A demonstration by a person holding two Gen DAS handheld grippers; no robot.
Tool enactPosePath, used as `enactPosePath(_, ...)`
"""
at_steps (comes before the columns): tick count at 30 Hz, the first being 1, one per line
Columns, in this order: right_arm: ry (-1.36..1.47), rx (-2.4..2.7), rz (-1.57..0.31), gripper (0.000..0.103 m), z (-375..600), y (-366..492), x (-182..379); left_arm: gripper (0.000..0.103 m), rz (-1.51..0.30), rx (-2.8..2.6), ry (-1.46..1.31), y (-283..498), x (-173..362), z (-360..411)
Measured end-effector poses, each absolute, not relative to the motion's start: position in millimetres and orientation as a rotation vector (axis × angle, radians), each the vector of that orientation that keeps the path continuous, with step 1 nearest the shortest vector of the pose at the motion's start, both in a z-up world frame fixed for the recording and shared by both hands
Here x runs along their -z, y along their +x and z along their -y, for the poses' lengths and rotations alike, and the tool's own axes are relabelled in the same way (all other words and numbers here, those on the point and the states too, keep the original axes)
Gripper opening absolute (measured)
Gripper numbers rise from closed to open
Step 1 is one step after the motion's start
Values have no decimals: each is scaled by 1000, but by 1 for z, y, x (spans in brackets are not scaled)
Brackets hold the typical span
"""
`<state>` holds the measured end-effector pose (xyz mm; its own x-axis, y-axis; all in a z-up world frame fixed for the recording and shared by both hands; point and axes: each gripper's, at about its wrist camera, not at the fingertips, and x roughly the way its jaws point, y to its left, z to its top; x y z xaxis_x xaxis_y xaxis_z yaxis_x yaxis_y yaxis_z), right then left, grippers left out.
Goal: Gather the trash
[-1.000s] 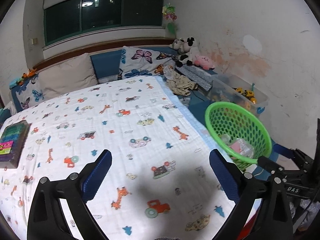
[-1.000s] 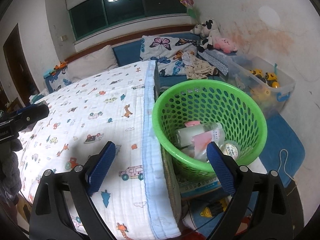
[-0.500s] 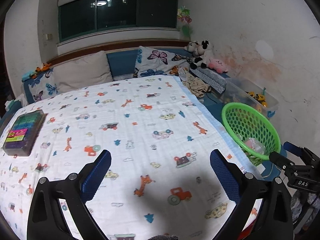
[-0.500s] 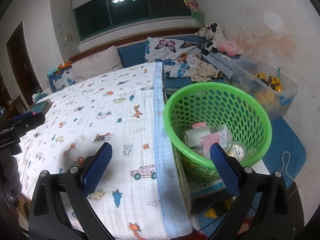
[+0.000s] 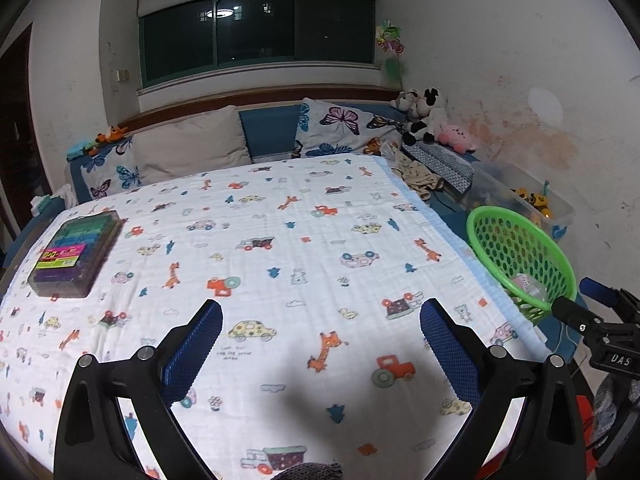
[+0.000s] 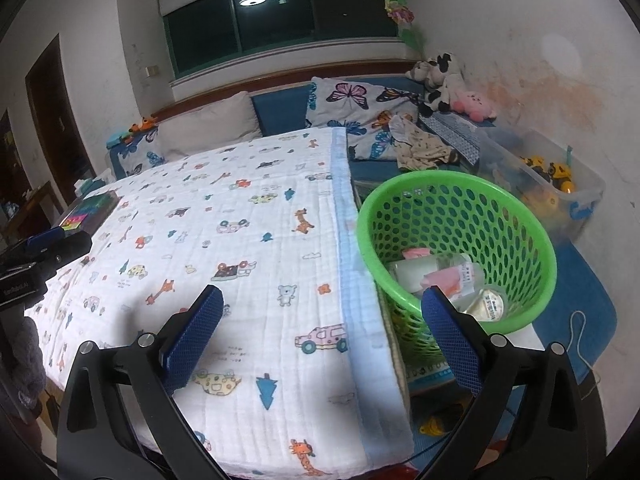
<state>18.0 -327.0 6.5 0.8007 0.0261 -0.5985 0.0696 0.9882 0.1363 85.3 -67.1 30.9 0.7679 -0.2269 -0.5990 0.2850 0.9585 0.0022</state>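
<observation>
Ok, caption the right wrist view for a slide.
Open right gripper over the patterned bedspread, beside a green basket holding collected trash.

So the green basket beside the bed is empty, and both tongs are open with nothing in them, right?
Not quite: the green basket already holds trash, a bottle, wrappers and a small lidded cup, as the right wrist view shows. The rest stands: the left tongs and right tongs are open, holding nothing.

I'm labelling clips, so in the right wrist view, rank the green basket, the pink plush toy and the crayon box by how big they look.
Largest to smallest as they look:
1. green basket
2. crayon box
3. pink plush toy
The last two look close; both sit far back, so that order is unsure.
</observation>
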Motion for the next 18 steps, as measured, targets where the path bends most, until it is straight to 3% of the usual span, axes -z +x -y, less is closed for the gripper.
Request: enactPosePath(18,127,-7,-636,99,311,14,-10,96,-629,244,107,68,-23,50)
